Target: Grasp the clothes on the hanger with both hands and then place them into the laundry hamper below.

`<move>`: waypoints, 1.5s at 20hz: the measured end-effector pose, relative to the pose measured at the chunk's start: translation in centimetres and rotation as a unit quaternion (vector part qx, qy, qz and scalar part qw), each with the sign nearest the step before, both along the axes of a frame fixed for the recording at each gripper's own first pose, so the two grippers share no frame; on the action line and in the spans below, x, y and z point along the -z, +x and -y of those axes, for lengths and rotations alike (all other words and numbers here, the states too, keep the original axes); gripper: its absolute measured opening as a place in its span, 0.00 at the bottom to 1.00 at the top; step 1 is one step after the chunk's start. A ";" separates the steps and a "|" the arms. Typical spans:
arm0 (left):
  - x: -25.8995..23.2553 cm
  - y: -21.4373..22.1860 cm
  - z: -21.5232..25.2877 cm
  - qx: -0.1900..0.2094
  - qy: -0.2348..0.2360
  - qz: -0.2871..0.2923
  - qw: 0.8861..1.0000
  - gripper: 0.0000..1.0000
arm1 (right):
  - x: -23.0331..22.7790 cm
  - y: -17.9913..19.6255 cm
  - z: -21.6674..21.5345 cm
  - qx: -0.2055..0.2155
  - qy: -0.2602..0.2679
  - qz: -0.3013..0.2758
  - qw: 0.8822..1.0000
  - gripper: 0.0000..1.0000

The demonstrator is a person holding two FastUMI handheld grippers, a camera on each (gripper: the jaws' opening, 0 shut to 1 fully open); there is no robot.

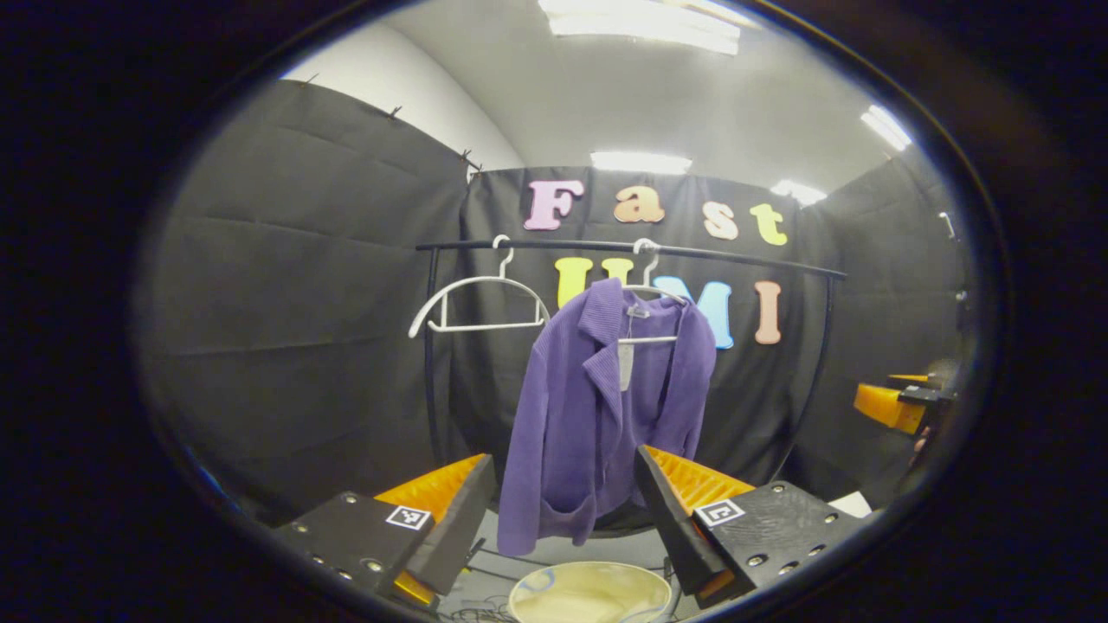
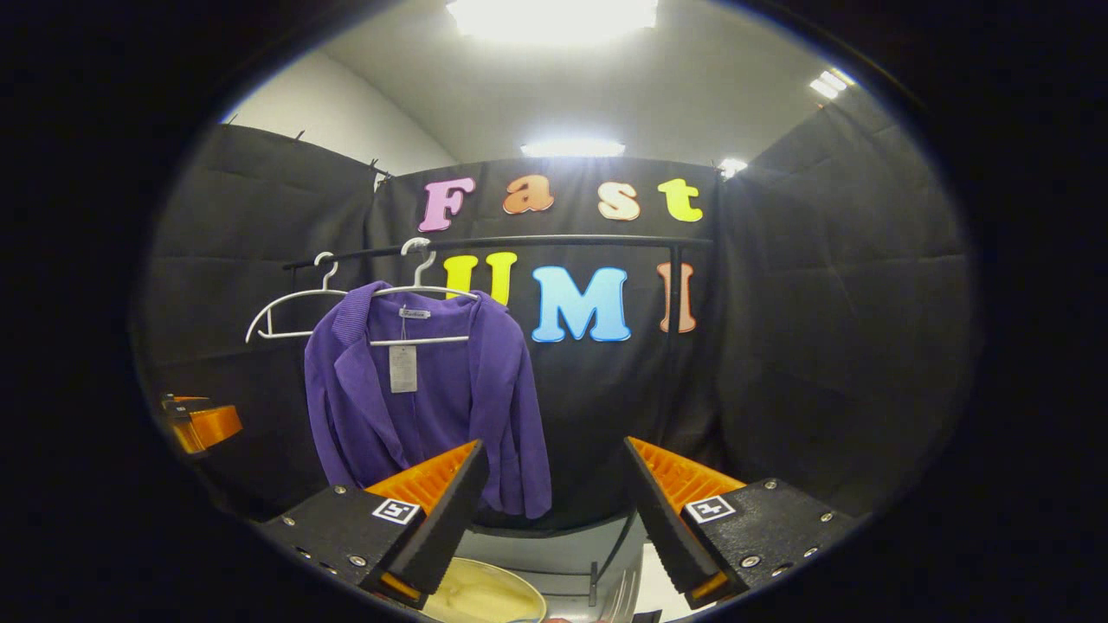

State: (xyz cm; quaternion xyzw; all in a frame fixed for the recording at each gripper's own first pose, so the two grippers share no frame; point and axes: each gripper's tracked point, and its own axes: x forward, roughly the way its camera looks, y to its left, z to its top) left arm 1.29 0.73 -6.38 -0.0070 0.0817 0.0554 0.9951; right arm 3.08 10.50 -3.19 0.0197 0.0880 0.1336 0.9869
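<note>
**Purple jacket hangs untouched; both grippers spread and well short of it**

Left gripper view: The left gripper (image 1: 563, 510) has its fingers wide apart with nothing between them. Ahead, a purple knit jacket (image 1: 597, 407) hangs on a white hanger (image 1: 651, 294) hooked over a black clothes rail (image 1: 744, 257). An empty white hanger (image 1: 478, 303) hangs just beside it on the same rail. A paper tag (image 1: 626, 365) dangles at the collar. Below the jacket's hem sits the pale round laundry hamper (image 1: 590, 593), almost directly under the garment. At the far right edge the other gripper (image 1: 900, 402) shows, well apart from the jacket.

Right gripper view: The right gripper (image 2: 554, 510) is likewise spread open and empty. The jacket (image 2: 433, 398) hangs to its left, lapels open, sleeves drooping at either side. The hamper's rim (image 2: 485, 597) peeks out beneath the near finger.

Handling, as a judgement: the ribbed knit looks soft, limp and light, so it should bunch readily between the fingers and is unlikely to slip much. It will sag and swing once freed. The shoulders, one per gripper, look like the best holds, since pinching there lets the cloth be lifted off the hanger's arms. Grabbing only a sleeve or the hem risks dragging the hanger along or tipping it off the rail. The tag is not a sound hold.
</note>
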 end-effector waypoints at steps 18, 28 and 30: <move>1.1 20.2 4.7 -0.079 -0.058 0.005 0.995 0.94 | -3.6 22.3 -13.6 -0.134 0.121 0.007 0.984 0.94; 4.5 26.9 1.5 -0.175 -0.053 0.001 0.983 0.94 | -0.1 28.8 -17.3 -0.156 0.155 -0.032 0.975 0.95; 5.3 27.5 0.6 -0.198 -0.049 -0.004 0.979 0.94 | 0.4 29.0 -18.0 -0.167 0.146 -0.027 0.975 0.95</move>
